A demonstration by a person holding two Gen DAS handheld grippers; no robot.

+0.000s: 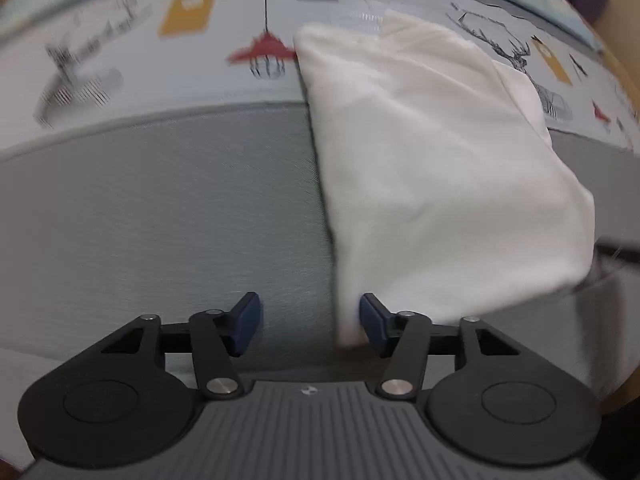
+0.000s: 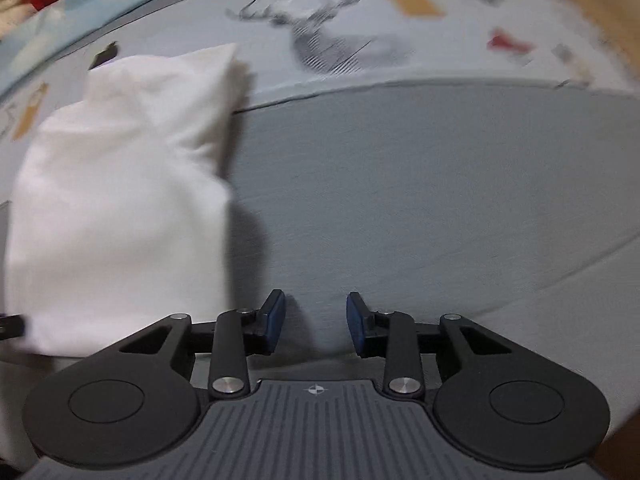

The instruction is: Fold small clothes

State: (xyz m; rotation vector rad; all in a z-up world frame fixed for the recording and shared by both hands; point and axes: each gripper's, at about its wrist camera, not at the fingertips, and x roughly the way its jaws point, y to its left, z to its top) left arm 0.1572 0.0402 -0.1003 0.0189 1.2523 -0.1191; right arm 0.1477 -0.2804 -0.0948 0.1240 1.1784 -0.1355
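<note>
Lighting even, soft; shadow cast beside white garment (image 2: 120, 200). Printed bedsheet (image 1: 120, 60) motion-blurred; fisheye bending marked at edges.

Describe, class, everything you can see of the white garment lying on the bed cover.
The white garment is plain, soft-looking cloth, cream-white, with no print visible. It lies folded into a long, roughly rectangular bundle with gentle creases and a layered far end. It rests on the bed cover, across both the grey band and the printed part. In the left wrist view its near corner sits beside one blue pad of the open left tool; contact is unclear.
</note>
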